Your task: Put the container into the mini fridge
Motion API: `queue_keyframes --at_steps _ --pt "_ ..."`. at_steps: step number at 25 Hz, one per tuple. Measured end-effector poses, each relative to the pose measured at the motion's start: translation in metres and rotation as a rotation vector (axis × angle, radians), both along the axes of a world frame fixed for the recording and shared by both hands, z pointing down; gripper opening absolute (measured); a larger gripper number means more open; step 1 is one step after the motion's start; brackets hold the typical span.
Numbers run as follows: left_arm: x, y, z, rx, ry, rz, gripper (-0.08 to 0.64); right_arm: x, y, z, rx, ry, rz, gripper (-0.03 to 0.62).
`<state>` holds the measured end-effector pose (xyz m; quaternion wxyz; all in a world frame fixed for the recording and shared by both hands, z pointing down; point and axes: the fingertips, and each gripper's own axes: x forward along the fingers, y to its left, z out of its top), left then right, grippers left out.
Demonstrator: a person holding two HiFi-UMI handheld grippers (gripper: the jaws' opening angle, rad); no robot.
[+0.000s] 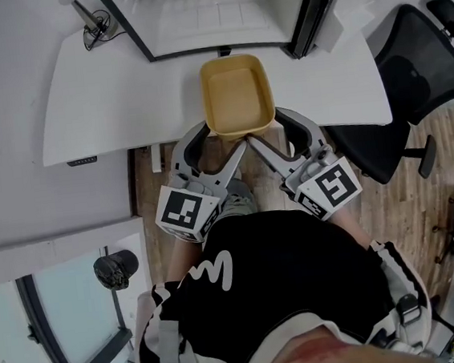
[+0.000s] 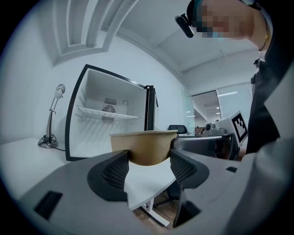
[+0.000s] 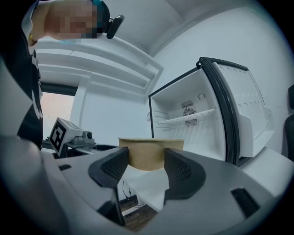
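An empty tan container [image 1: 238, 95] stands on the white table [image 1: 105, 93], at its near edge and in front of the open mini fridge [image 1: 217, 12]. My left gripper [image 1: 224, 133] stands open around the container's near left corner, one fingertip beside its left wall and the other under its near edge. My right gripper [image 1: 263, 129] is open the same way around the near right corner. Each gripper view shows the container [image 2: 143, 146] [image 3: 150, 152] just past the tips, wider than the gap of the left gripper [image 2: 149, 166] and the right gripper [image 3: 146, 168]. The fridge [image 2: 108, 119] [image 3: 193, 121] holds one wire shelf.
A small desk microphone [image 1: 96, 23] stands at the table's back left. A black office chair [image 1: 413, 76] is to the right of the table. The fridge door [image 1: 317, 6] hangs open on the right. Wooden floor lies below.
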<state>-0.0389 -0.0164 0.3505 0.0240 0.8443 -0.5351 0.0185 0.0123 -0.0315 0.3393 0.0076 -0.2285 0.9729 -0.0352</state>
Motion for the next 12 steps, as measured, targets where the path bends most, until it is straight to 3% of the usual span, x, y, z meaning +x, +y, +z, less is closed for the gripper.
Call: queue_keyframes --at_steps 12 --pt "-0.015 -0.053 0.006 -0.039 0.007 0.015 0.285 -0.014 -0.052 0.005 -0.013 0.014 0.017 0.255"
